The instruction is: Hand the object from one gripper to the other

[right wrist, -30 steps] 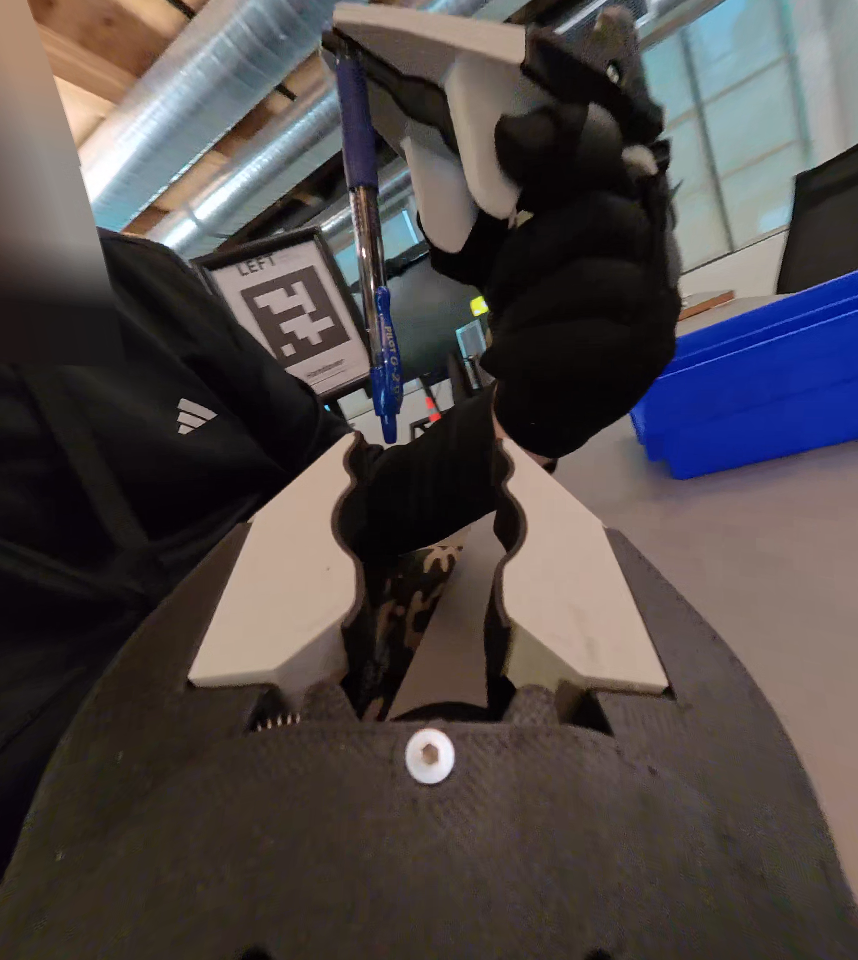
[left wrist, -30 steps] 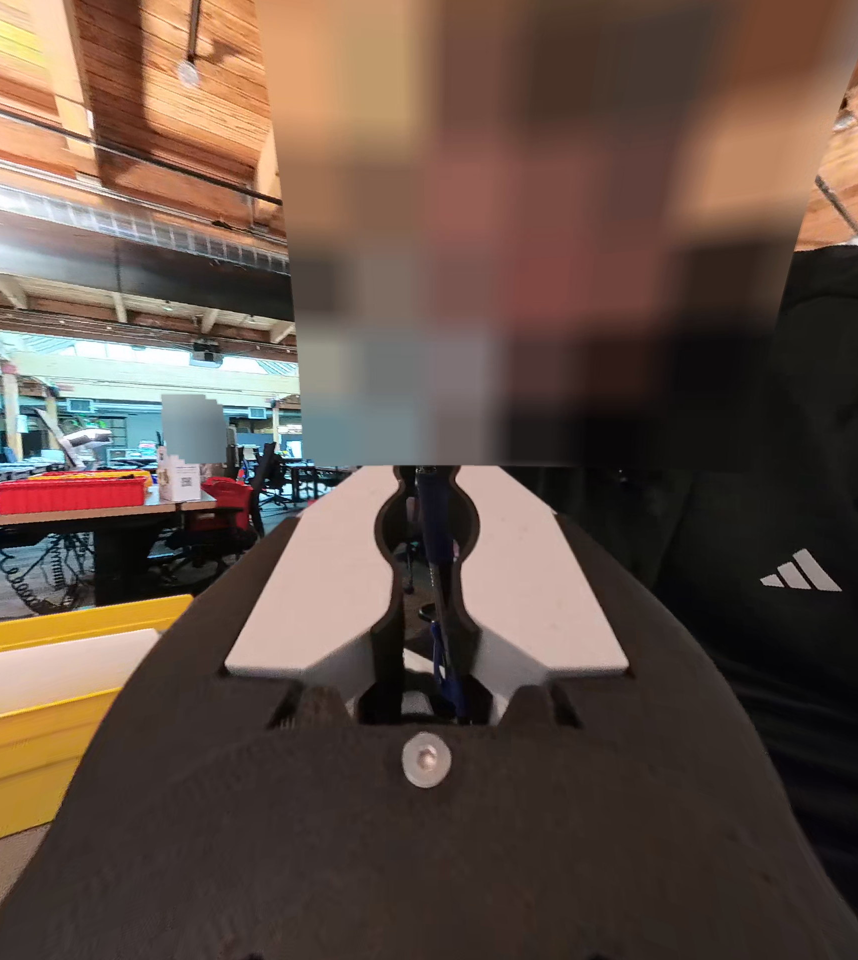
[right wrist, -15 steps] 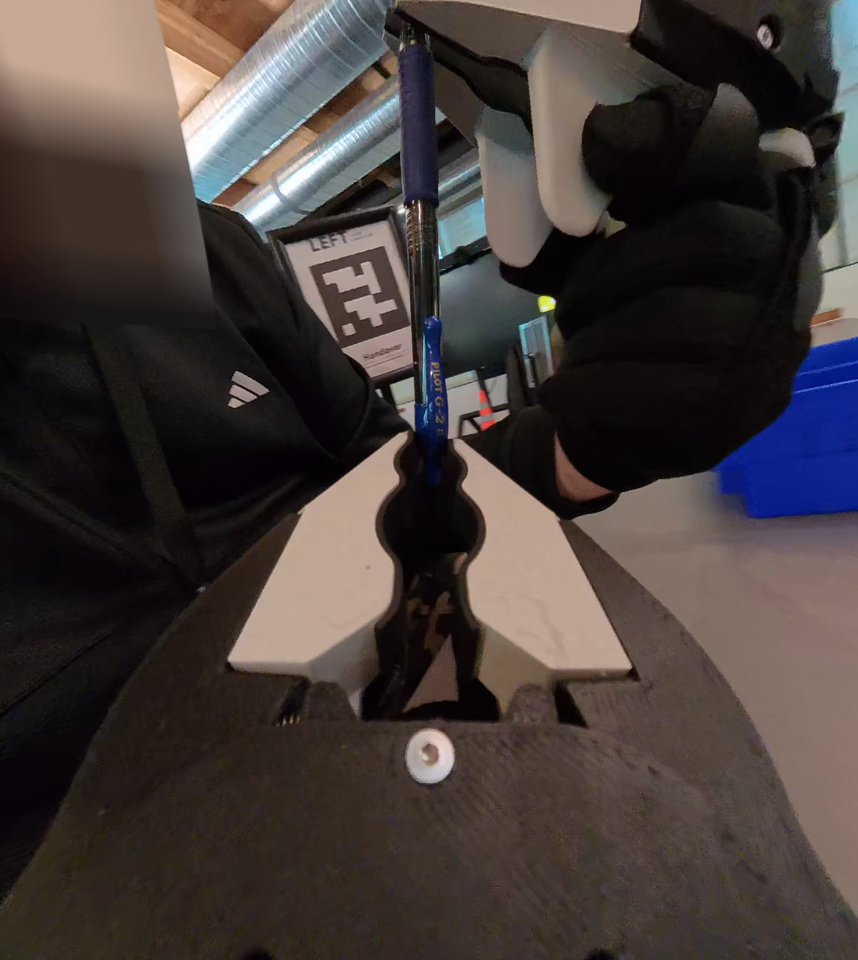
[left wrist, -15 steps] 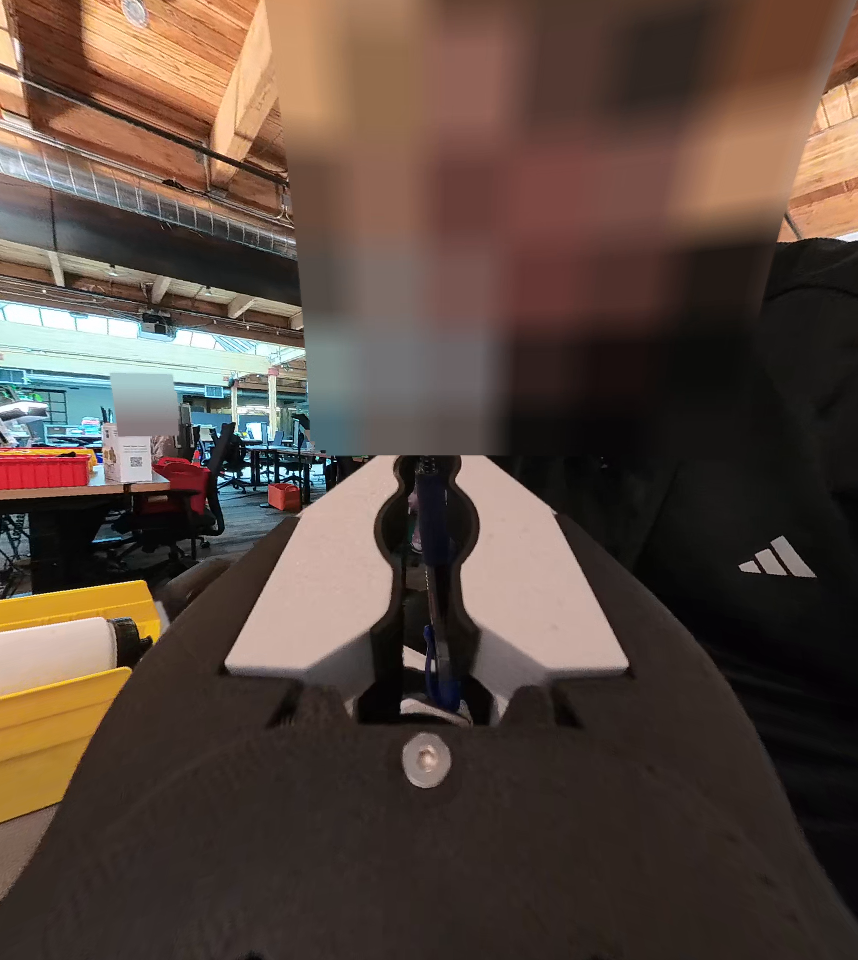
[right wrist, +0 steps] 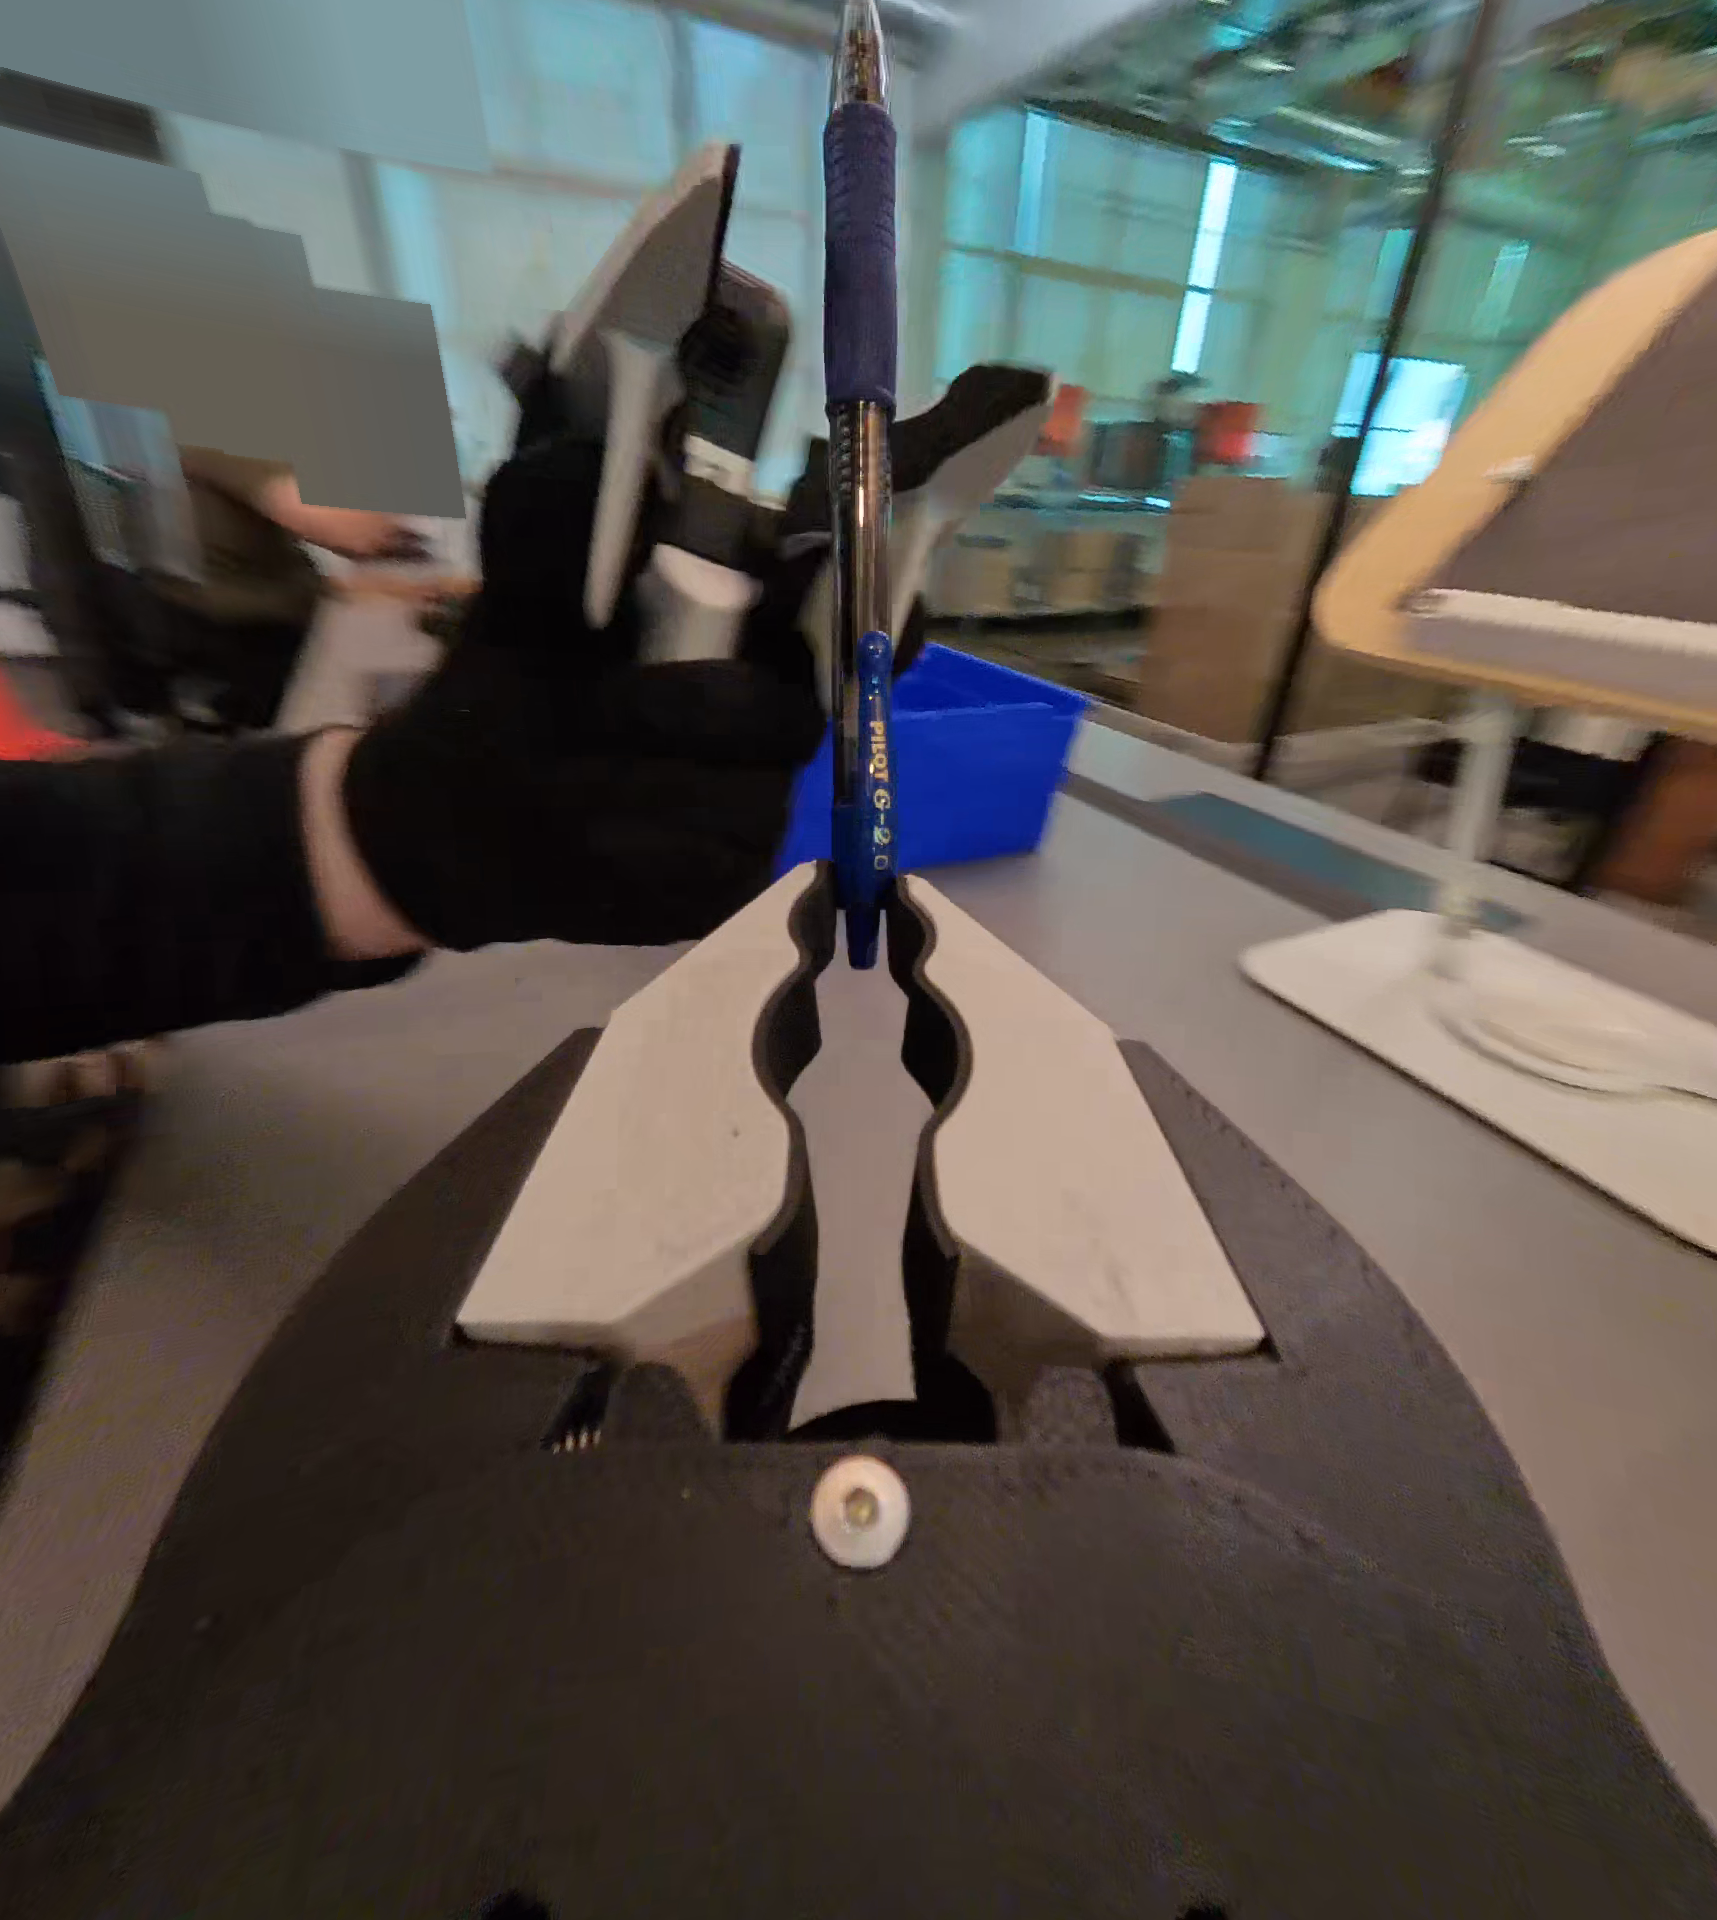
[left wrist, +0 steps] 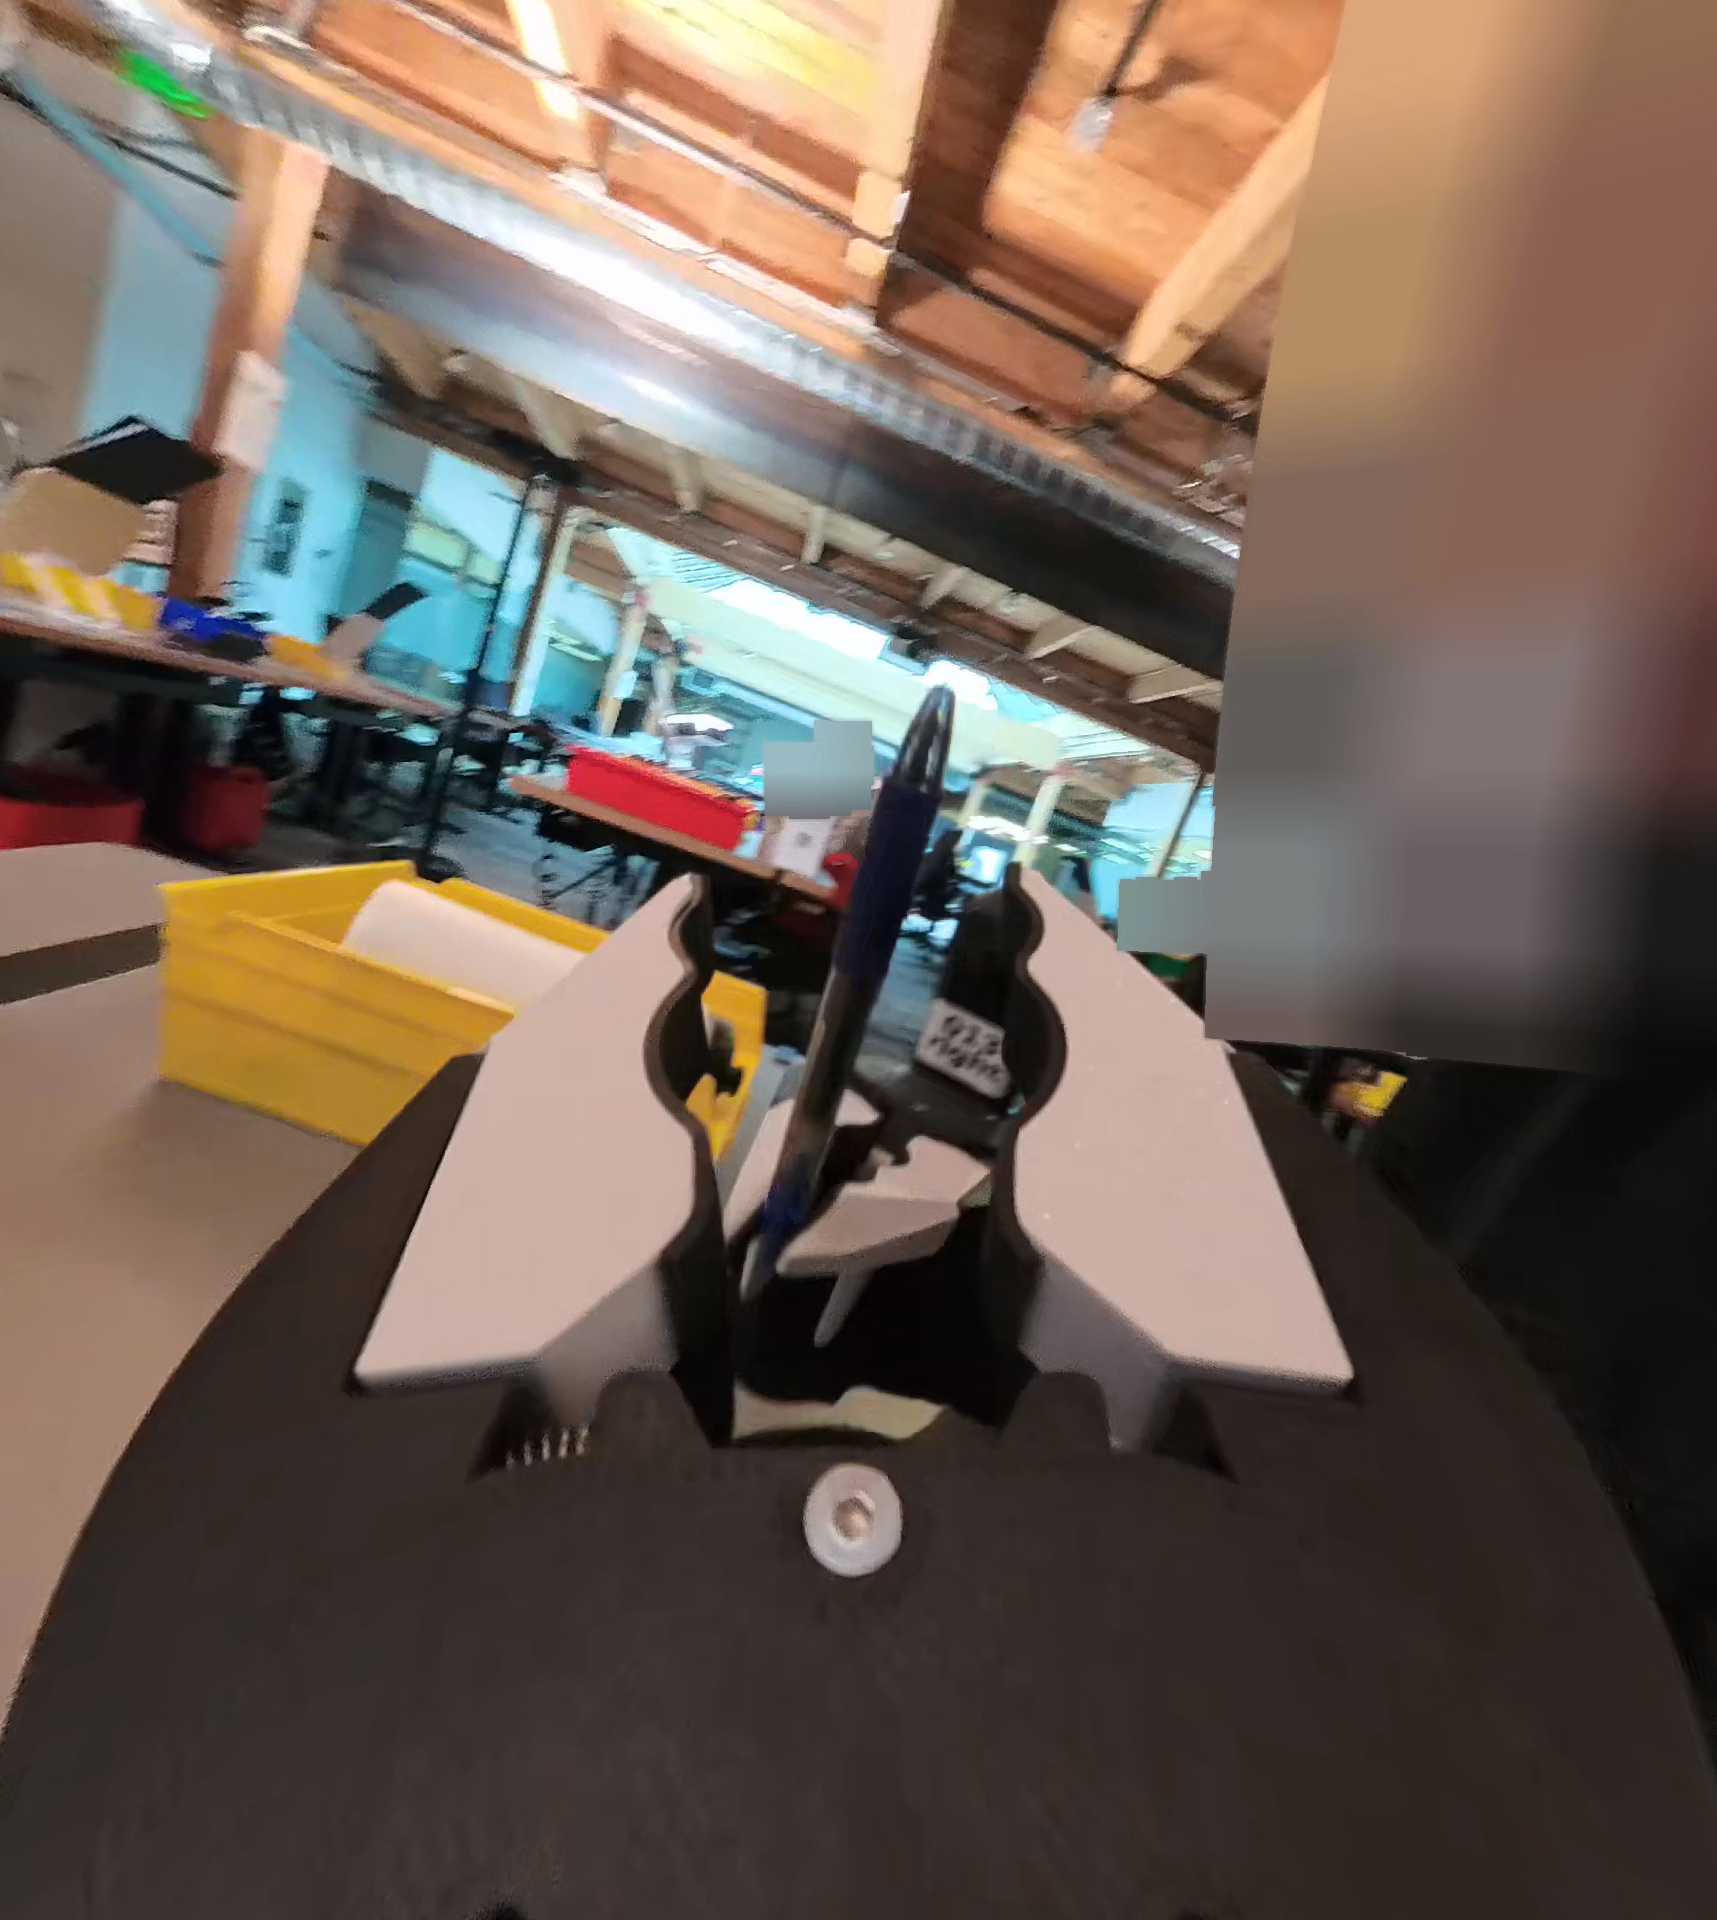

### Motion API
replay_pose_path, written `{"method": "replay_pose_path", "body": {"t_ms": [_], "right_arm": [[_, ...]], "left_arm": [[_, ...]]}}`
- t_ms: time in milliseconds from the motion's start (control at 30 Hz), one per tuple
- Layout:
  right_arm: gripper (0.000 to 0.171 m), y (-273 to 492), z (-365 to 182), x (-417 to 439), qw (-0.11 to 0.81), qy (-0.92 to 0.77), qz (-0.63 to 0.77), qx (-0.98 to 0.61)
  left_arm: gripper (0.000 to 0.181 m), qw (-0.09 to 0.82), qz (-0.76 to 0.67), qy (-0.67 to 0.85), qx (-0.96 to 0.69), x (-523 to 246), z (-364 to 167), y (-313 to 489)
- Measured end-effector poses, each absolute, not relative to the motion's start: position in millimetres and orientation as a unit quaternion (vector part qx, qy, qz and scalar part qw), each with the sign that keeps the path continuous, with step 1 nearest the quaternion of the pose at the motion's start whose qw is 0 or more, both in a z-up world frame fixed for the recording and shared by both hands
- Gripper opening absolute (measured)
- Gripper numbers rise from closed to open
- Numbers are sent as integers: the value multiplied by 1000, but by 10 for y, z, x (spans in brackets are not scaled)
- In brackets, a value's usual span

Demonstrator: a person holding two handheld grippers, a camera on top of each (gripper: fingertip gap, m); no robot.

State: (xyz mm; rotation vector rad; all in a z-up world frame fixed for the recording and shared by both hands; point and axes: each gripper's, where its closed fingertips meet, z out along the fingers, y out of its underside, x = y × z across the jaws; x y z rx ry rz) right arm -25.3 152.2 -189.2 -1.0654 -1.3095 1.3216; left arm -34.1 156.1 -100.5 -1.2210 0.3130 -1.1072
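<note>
A blue pen (right wrist: 859,416) stands upright in the right wrist view. My right gripper (right wrist: 859,909) is shut on its lower, clip end. My left gripper (left wrist: 854,883) is open, with one finger on each side of the pen (left wrist: 864,987) and not touching it. In the right wrist view its grey fingers (right wrist: 646,343) stand spread behind the pen, held by a black-gloved hand (right wrist: 573,790). In the left wrist view the right gripper's fingertips (left wrist: 875,1216) show low in the gap, pinching the pen's bottom.
A yellow bin (left wrist: 293,997) holding a white roll (left wrist: 459,935) sits on the grey table at the left. A blue bin (right wrist: 958,769) stands behind the pen. A white lamp base (right wrist: 1560,1091) is on the table (right wrist: 1249,1299) at the right.
My right gripper closed on the pen's lower end. My left gripper then opened and let the pen go. Both views have swung round, with motion blur.
</note>
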Motion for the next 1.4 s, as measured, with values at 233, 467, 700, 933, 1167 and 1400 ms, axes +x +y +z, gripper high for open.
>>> {"method": "replay_pose_path", "body": {"t_ms": [233, 467, 700, 933, 1167, 1400], "right_arm": [[7, 1829, -1923, -285, 597, -525, 375, -477], [7, 1835, -1892, -295, 621, -521, 338, -478], [7, 1846, -1874, -292, 628, -515, 335, -478], [43, 1535, -1937, -321, 522, -551, 465, -454], [37, 1217, -1556, 6, 234, -449, 778, -372], [30, 866, -1420, 96, 89, -411, 865, -273]], "left_arm": [[51, 683, -353, 87, -634, -154, -1419, 1828], [21, 677, -335, 33, -655, -205, -1584, 1946], [10, 672, -349, 40, -652, -187, -1563, 1937], [10, 638, -423, 113, -633, -111, -1454, 1799], [10, 593, -538, 275, -533, 121, -1180, 1259], [11, 565, -577, 348, -476, 208, -1086, 965]]}}
